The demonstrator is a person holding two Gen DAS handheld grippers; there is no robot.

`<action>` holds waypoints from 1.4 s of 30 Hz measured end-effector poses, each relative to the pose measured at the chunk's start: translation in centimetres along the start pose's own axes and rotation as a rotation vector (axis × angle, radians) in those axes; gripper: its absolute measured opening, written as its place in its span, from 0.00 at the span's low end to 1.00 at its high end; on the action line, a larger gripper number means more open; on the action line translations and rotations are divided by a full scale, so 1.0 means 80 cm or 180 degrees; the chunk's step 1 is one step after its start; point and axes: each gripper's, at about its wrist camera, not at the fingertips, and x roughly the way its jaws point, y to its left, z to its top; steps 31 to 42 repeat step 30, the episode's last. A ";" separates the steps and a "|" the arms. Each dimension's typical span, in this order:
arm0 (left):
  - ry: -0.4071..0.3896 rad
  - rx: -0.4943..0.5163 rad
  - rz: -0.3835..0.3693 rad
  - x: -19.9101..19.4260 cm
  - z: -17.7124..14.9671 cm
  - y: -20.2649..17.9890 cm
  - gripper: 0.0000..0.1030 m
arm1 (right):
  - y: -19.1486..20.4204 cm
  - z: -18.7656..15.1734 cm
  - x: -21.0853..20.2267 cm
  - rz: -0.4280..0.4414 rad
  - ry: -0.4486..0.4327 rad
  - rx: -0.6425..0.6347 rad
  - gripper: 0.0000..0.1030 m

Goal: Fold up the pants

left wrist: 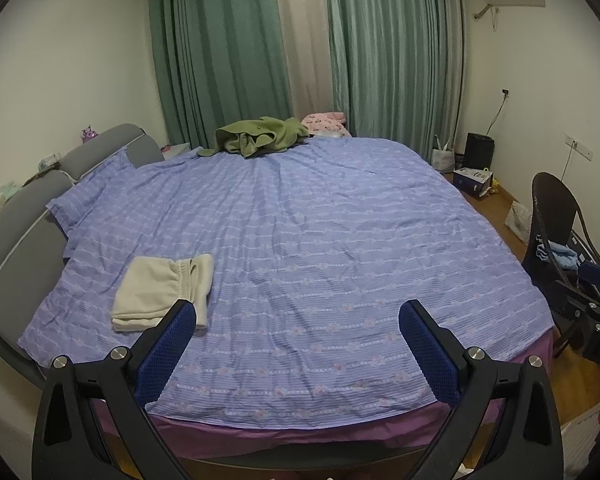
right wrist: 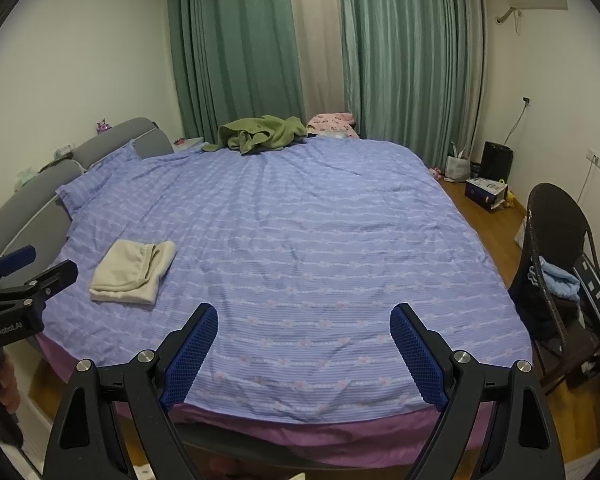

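Your left gripper [left wrist: 298, 344] and right gripper [right wrist: 304, 350] are both wide apart and hold nothing. The pants [left wrist: 164, 292] lie folded on the bed [left wrist: 340, 240], left side. Check that the edges are even.

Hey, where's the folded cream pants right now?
The folded cream pants lie on the purple bedspread at the near left of both views, toward the grey headboard, far from the green garment.

Bedrm: green curtains [left wrist: 220, 48], wood floor [right wrist: 484, 224], dark chair [right wrist: 556, 248] by bed [left wrist: 300, 240]
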 end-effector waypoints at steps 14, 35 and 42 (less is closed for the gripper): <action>0.0005 0.0080 0.0136 0.001 0.000 -0.008 1.00 | -0.017 0.001 0.001 0.0006 0.0017 0.0015 0.86; -0.0009 0.0129 0.0196 0.001 -0.004 -0.009 1.00 | -0.015 -0.003 0.004 -0.0002 0.0050 0.0041 0.86; -0.0009 0.0129 0.0196 0.001 -0.004 -0.009 1.00 | -0.015 -0.003 0.004 -0.0002 0.0050 0.0041 0.86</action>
